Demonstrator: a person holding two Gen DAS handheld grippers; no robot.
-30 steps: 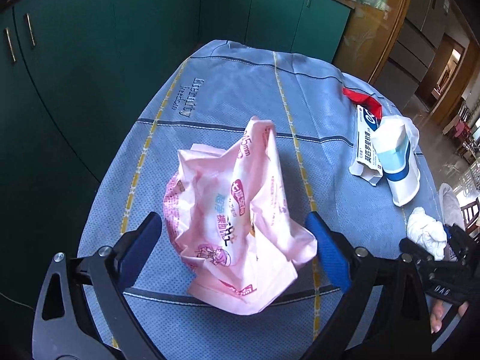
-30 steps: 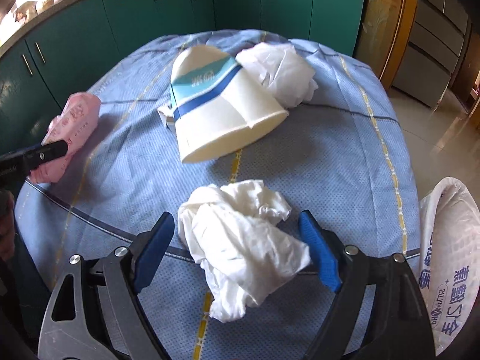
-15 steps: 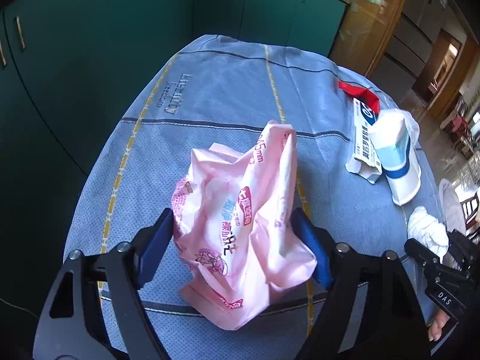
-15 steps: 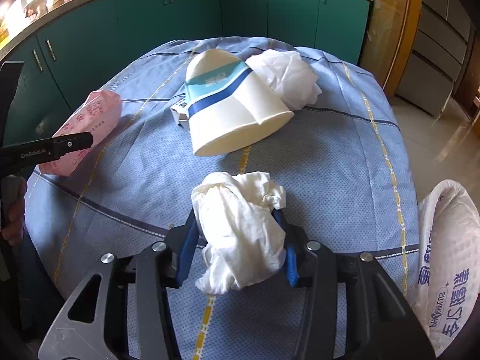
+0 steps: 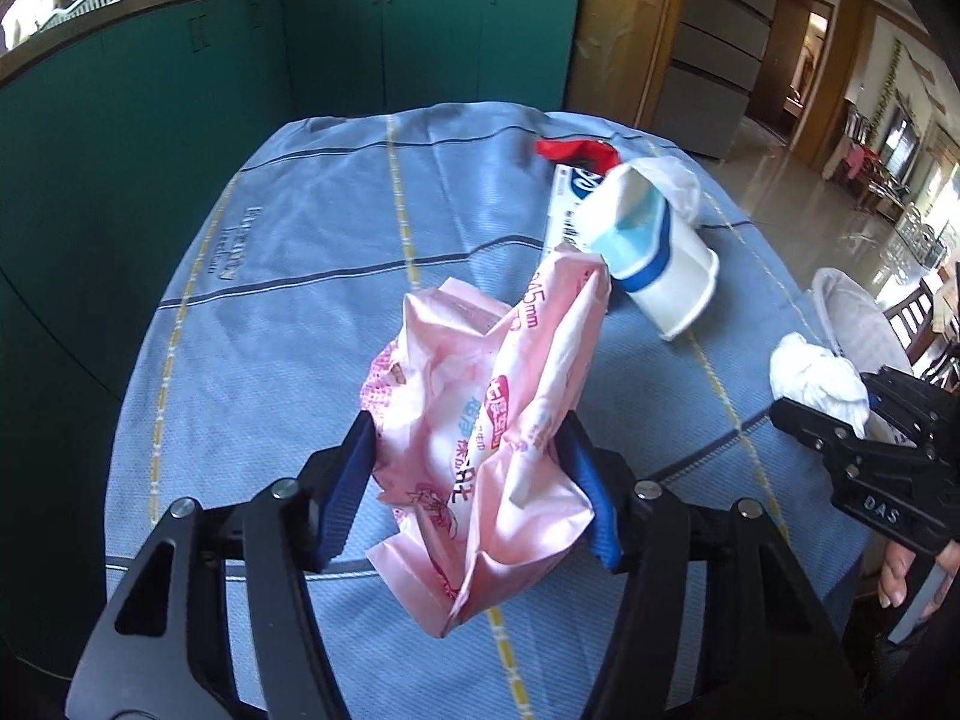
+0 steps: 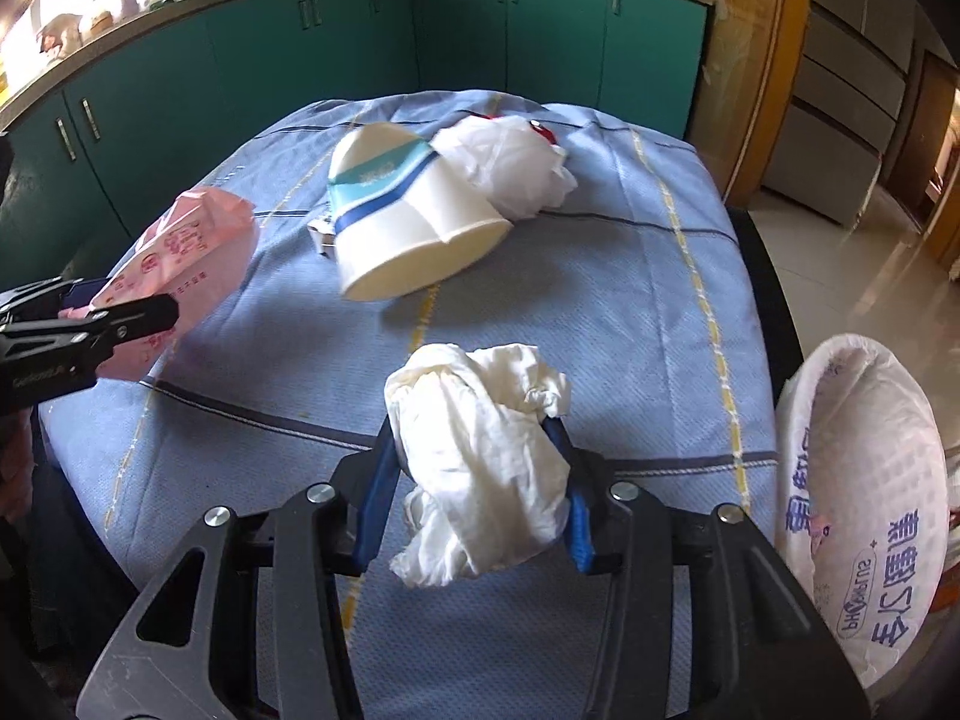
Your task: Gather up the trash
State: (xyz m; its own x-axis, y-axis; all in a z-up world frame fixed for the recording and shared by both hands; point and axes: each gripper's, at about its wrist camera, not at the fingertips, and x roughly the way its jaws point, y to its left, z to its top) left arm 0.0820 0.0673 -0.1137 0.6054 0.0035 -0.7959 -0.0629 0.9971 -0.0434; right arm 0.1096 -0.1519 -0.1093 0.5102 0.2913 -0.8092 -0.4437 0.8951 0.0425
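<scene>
My left gripper (image 5: 474,480) is shut on a crumpled pink plastic wrapper (image 5: 498,420) and holds it above the blue tablecloth (image 5: 288,312). My right gripper (image 6: 474,492) is shut on a crumpled white tissue (image 6: 480,450), lifted off the cloth. The wrapper in the left gripper also shows in the right wrist view (image 6: 180,264). The tissue in the right gripper also shows in the left wrist view (image 5: 816,378).
A white and blue paper cup (image 6: 408,228) lies on its side mid-table, with a white plastic bag (image 6: 510,162), a flat box (image 5: 567,204) and a red scrap (image 5: 576,151) behind it. A white sack (image 6: 864,492) stands open at the table's right edge. Green cabinets (image 6: 240,60) stand behind.
Both grippers closed: the left on the pink wrapper, the right on the white tissue. Both then lifted their loads off the cloth.
</scene>
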